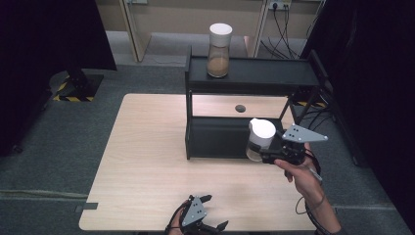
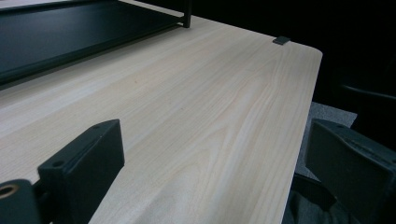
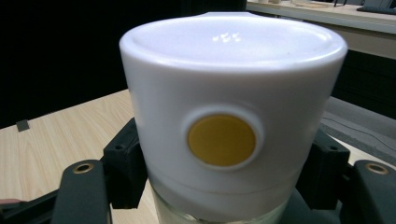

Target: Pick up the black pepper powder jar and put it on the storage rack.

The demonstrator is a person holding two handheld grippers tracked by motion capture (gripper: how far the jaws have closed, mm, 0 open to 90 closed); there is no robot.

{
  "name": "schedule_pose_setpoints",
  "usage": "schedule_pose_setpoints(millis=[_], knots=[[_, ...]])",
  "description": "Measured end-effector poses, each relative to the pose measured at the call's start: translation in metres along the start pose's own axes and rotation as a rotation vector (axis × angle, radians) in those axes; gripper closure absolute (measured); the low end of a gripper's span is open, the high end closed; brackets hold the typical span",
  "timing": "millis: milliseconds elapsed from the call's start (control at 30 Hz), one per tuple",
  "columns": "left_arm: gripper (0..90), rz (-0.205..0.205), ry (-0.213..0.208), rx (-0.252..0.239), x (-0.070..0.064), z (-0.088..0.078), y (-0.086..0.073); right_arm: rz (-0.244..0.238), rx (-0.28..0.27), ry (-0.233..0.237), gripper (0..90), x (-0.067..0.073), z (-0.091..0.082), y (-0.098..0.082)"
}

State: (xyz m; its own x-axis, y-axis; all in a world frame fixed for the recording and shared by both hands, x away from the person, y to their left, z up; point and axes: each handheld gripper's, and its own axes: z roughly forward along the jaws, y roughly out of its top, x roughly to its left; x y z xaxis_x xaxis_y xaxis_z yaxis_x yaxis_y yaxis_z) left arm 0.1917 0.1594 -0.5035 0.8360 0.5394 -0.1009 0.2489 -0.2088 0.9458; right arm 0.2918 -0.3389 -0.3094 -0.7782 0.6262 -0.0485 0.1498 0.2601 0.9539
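The right gripper (image 1: 264, 152) clamps its jaws on a white-lidded jar (image 1: 260, 138) just below the lid (a yellow disc (image 3: 221, 140) marks the lid's side), holding it upright in front of the black shelf (image 1: 252, 73). The left gripper (image 1: 209, 213) rests at the table's (image 1: 147, 161) near edge, jaws spread wide with nothing between them. A second jar (image 1: 219, 50) stands on the shelf's top.

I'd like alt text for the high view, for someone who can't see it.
A person's right gripper holds a white-lidded jar in front of a black two-tier shelf on a light wooden table. A second white-lidded jar of brown powder stands on the top tier, and the left gripper rests open at the near edge.
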Motion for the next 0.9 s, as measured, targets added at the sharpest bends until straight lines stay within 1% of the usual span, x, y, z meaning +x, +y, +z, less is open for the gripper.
schedule_pose_setpoints(millis=[167,200,267,333,433,600,700,833,900], knots=[[4.4,0.001,-0.001,0.004,0.000,0.001,0.000,-0.007,-0.002,0.021,30.8,-0.004,0.002,0.013],[4.4,0.001,-0.001,0.004,0.000,0.001,0.000,-0.007,-0.002,0.021,30.8,-0.004,0.002,0.013],[4.4,0.002,-0.002,0.005,0.000,0.001,0.000,-0.008,-0.006,0.030,30.9,-0.004,0.003,0.020],[4.5,0.002,-0.004,0.003,0.000,0.001,0.000,-0.020,-0.010,0.038,30.8,-0.004,0.003,0.029],[4.5,0.001,-0.002,0.006,0.000,0.001,-0.001,-0.041,-0.015,0.035,30.9,-0.003,0.001,0.039],[4.7,0.001,-0.004,0.009,0.000,0.002,-0.001,-0.041,-0.036,0.045,30.8,-0.004,-0.002,0.056],[4.7,0.001,-0.007,0.010,0.000,0.002,-0.001,-0.044,-0.038,0.046,30.8,-0.005,-0.001,0.066],[4.8,-0.001,-0.009,0.015,0.000,0.003,-0.001,-0.061,-0.032,0.038,30.8,-0.005,0.001,0.082],[4.8,-0.001,-0.011,0.015,0.000,0.003,-0.001,-0.059,-0.039,0.039,30.8,-0.006,0.001,0.089]])
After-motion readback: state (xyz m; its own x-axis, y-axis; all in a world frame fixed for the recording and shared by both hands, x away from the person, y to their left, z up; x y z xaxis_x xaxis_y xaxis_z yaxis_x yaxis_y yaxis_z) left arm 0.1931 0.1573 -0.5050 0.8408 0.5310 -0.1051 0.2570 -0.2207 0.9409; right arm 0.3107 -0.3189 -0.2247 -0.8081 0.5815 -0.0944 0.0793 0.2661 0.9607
